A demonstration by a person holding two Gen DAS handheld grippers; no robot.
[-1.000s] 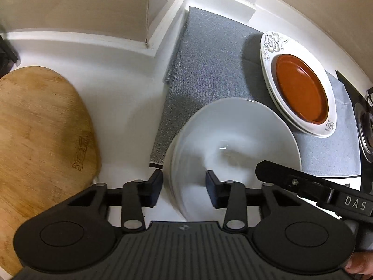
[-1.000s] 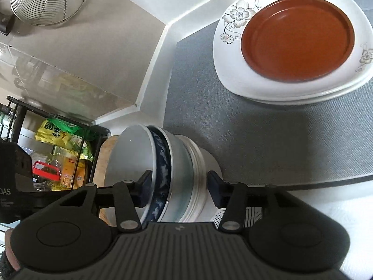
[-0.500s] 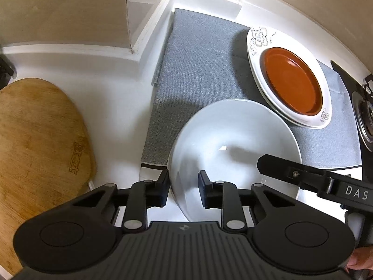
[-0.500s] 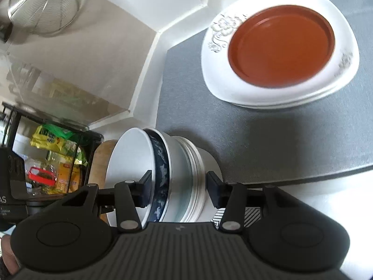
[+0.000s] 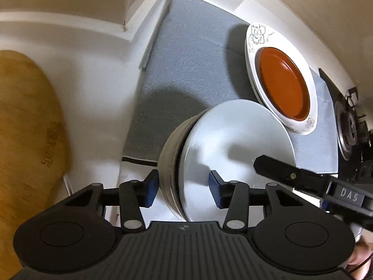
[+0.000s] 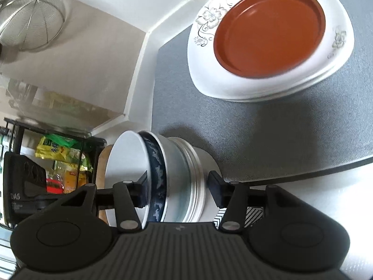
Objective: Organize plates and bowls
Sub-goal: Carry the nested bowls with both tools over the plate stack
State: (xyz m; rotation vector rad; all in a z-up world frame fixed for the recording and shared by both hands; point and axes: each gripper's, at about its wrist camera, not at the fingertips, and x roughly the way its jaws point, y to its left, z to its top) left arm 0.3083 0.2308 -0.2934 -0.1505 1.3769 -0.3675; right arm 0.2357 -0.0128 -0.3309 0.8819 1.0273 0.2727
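Left wrist view: stack of nested bowls [image 5: 233, 144], white bowl innermost, at the near edge of the grey mat [image 5: 191, 65], toward 5 o'clock of the frame. The stack's lower rim is cut off behind the left gripper [image 5: 183, 187]. That gripper's jaws are opening; one pad stands outside the stack's wall, the other inside the white bowl, neither seen to press.

Right wrist view: same stack [image 6: 163, 177] on its side in the frame at 6 o'clock, showing a white bowl, a dark blue patterned bowl [image 6: 158, 175] and pale ribbed bowls behind. The right gripper [image 6: 178, 186] straddles the stack; its left pad lies against the white inner wall, its right pad stands just clear of the outermost bowl. Whether it grips cannot be told.

At 1 o'clock, brown plate [image 6: 268, 28] resting in a white floral dish [image 6: 209, 14], with a second rim showing beneath, on the mat.

Wooden board [image 5: 25, 128] at 9 o'clock, partly cut off. Wire strainer [image 6: 30, 16] at 10 o'clock. Packets on a black rack [image 6: 58, 149], blurred. Stove burner [image 5: 349, 130] at 3 o'clock, half out of frame.
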